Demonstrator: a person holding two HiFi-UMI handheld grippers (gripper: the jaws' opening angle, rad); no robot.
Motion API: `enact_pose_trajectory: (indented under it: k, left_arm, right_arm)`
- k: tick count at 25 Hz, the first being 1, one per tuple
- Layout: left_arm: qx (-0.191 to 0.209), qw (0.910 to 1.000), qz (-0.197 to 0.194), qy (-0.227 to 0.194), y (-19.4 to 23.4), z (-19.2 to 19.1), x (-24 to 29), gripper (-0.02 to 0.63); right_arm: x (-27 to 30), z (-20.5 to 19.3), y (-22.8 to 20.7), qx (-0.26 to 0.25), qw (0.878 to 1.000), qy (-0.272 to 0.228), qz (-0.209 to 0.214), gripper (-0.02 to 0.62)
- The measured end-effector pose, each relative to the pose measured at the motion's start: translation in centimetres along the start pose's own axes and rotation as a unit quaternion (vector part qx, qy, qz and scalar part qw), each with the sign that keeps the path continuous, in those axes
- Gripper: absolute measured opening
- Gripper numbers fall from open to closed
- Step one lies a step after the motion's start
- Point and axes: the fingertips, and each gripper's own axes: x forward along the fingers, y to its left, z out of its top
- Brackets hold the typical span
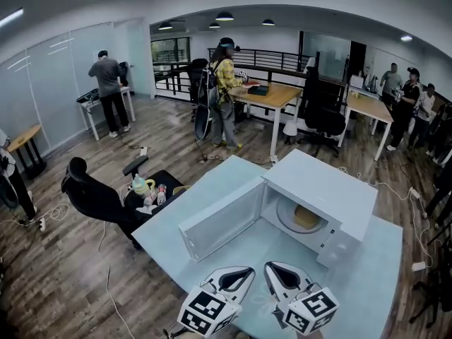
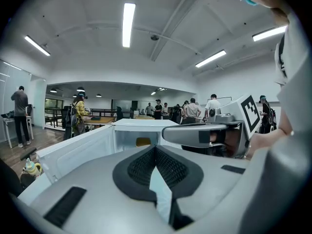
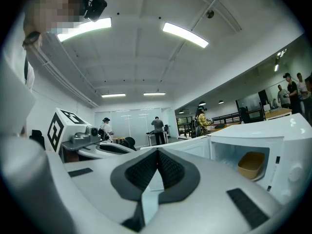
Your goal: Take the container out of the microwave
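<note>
While the shallow tan container (image 1: 306, 217) sits mouth-up inside the open microwave (image 1: 321, 186) on the bench (image 1: 381, 274), left gripper (image 1: 239, 277) and right gripper (image 1: 281, 274) hover outside, jaws pressed together, empty.

The left hand-held gripper (image 1: 246, 270) and the right hand-held gripper (image 1: 274, 267) share one build: a smooth pale grey shell, black ribbed pads (image 2: 141, 167) set in a dark teardrop-shaped surround, and flat black rectangular strips (image 2: 66, 206) on the shell. Each has a white cube (image 1: 208, 311) printed with black square markers. The person wears a white top (image 2: 295, 96)
</note>
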Motion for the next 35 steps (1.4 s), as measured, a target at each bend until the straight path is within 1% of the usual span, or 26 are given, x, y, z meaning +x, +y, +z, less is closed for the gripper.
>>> enact_pose_trajectory:
  k: [4,10,15,18,21,29,32,35]
  left_arm:
    - [0.001,0.9998,-0.021,0.007,-0.6,0.2,3.5,0.014]
    - [0.014,0.9975,-0.066,0.020,-2.5,0.6,7.3,0.014]
    - [0.026,0.9951,-0.091,0.026,-2.9,0.8,9.1,0.014]
    - [0.023,0.9933,-0.107,0.037,-2.5,0.0,10.0,0.014]
    - [0.017,0.9915,-0.120,0.048,-1.6,-0.9,11.1,0.014]
    - [0.002,0.9846,-0.163,0.064,1.1,-1.7,14.3,0.014]
    - [-0.009,0.9808,-0.182,0.069,1.7,-2.3,15.3,0.012]
    - [-0.009,0.9766,-0.202,0.074,1.9,-2.9,16.1,0.014]
  right_arm:
    - [-0.8,0.0,-3.2,0.008,1.000,-0.003,-0.017,0.009]
    - [-2.7,0.6,-6.6,0.004,0.998,-0.013,-0.060,0.009]
    - [-3.2,-0.1,-8.7,0.020,0.995,-0.011,-0.096,0.009]
    - [-2.8,-0.8,-9.8,0.030,0.993,-0.011,-0.115,0.009]
    - [-2.0,-1.7,-10.6,0.032,0.992,0.000,-0.126,0.009]
    - [0.0,-2.8,-13.5,0.032,0.984,0.024,-0.175,0.009]
    - [0.9,-3.3,-14.8,0.030,0.980,0.043,-0.191,0.009]
    - [1.6,-4.1,-15.4,0.016,0.975,0.067,-0.210,0.009]
